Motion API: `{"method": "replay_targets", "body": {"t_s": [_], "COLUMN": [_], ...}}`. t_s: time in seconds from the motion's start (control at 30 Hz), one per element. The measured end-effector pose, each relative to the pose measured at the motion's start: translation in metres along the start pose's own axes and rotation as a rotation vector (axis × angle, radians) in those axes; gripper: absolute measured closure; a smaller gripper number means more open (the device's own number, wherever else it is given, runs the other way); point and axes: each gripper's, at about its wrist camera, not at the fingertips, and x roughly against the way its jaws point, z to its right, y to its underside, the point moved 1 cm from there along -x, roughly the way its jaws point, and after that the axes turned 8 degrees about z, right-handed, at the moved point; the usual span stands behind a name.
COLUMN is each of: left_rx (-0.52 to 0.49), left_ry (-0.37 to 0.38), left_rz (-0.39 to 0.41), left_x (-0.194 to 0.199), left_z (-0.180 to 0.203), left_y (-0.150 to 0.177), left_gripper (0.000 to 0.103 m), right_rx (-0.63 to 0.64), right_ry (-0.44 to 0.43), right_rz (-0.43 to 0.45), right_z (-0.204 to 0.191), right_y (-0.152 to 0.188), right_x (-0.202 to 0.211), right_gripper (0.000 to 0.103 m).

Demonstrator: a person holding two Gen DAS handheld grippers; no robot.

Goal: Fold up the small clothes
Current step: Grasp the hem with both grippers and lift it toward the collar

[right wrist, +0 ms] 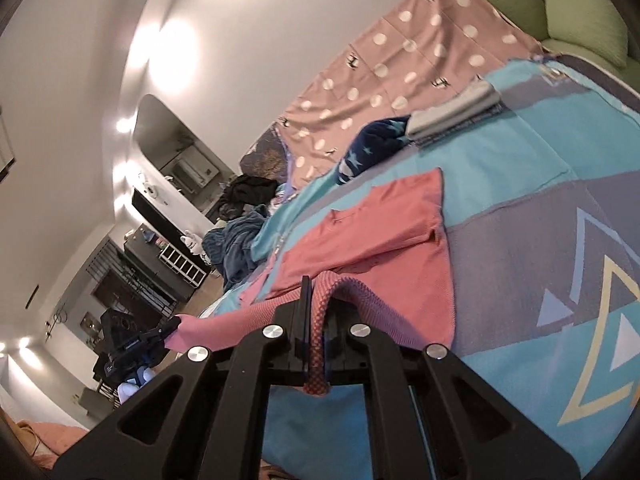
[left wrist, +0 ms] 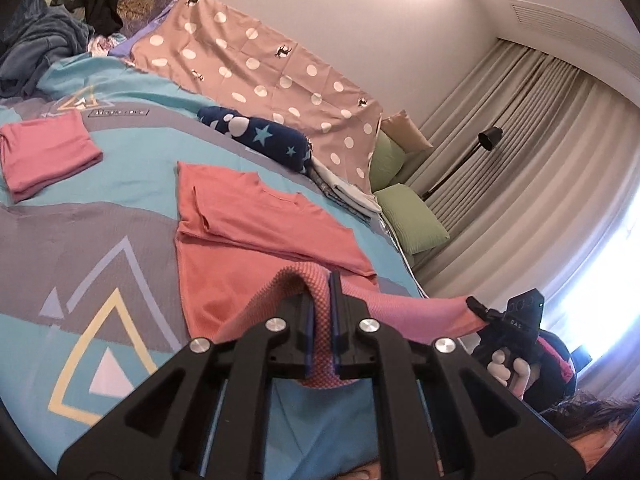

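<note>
Right gripper clamps the lifted hem of a coral shirt on the bedspread; far left, left gripper pinches the same hem.

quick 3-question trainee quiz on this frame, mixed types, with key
1. True or false: the left tool and the right tool each pinch the hem of the salmon-pink knit shirt.
2. What lies left of that shirt in the left wrist view? A) a green cushion B) a folded pink garment C) a black lamp
3. Fill in: the rolled navy fabric is printed with ____.

Key: 1 true: both are shut on the hem, which is lifted off the turquoise and grey bedcover. 2 B: the folded pink garment. 3 stars.
</note>
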Motion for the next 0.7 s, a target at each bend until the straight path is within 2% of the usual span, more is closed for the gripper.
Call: {"method": "replay_targets", "body": {"t_s": [0.33,0.7], "left_rx": [0.035,0.075], "left_ry": [-0.034,-0.064], "left_rz": [-0.044,-0.055], "left_x": [-0.04,-0.067], "left_z": [-0.018,-0.036], "left_y": [-0.013,-0.037], "left_gripper": [0.097,0.097], "right_rx": [-0.032,-0.055], "right_ry": [0.037,0.024], "right_rz": [-0.049,-0.036], "right_z": [0.022,0.032], "right_y": [-0.011,-0.037], "right_x": [-0.04,-0.086], "right_gripper": [0.096,0.096]}}
